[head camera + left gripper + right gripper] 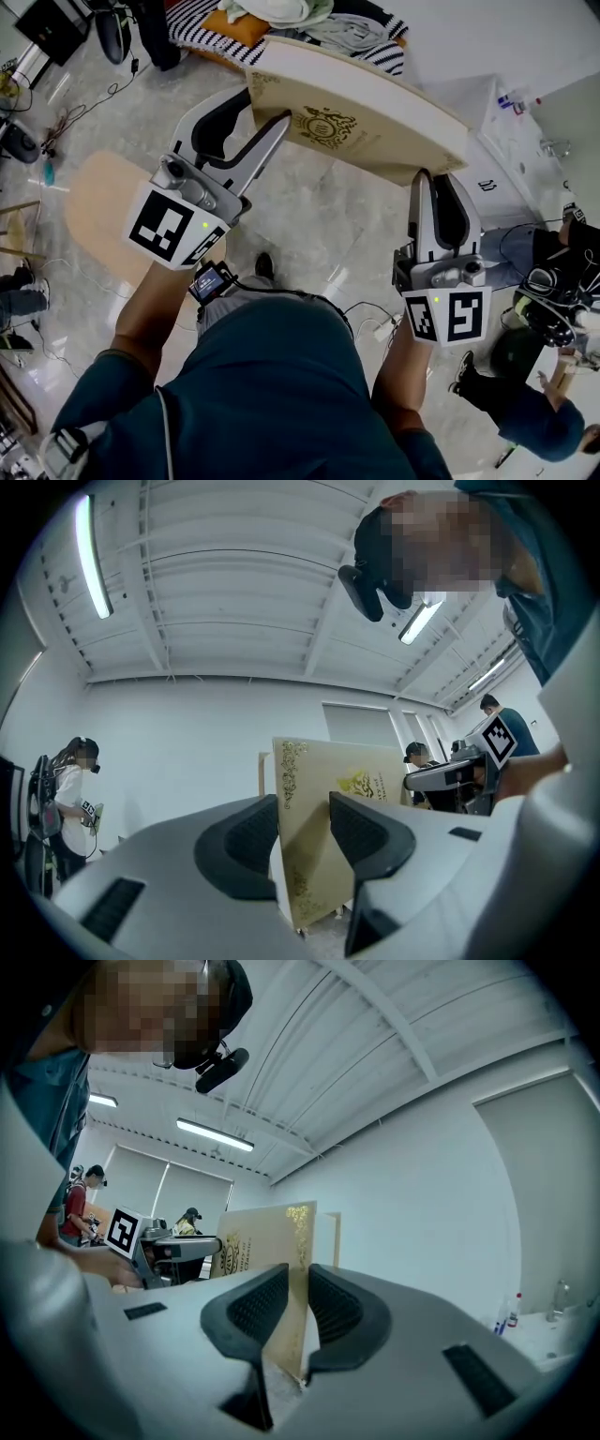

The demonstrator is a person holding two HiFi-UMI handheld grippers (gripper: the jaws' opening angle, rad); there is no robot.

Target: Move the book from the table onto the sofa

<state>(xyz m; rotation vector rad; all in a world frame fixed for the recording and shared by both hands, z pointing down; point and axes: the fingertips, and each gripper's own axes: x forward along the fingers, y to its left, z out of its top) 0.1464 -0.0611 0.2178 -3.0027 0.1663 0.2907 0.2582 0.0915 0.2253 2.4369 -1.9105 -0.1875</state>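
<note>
A cream hardcover book with a gold emblem hangs in the air in front of me, held at both ends. My left gripper is shut on its left end, and its pads clamp the cover in the left gripper view. My right gripper is shut on the book's right end, and the book's edge stands between its pads. Each gripper view shows the other gripper across the book: the right gripper and the left gripper. The sofa, with striped fabric and loose clothes, lies beyond the book at the top.
A round wooden stool stands on the marble floor at my left. A white table with small bottles is at the right. People stand at the lower right and in the room behind. Cables run over the floor at top left.
</note>
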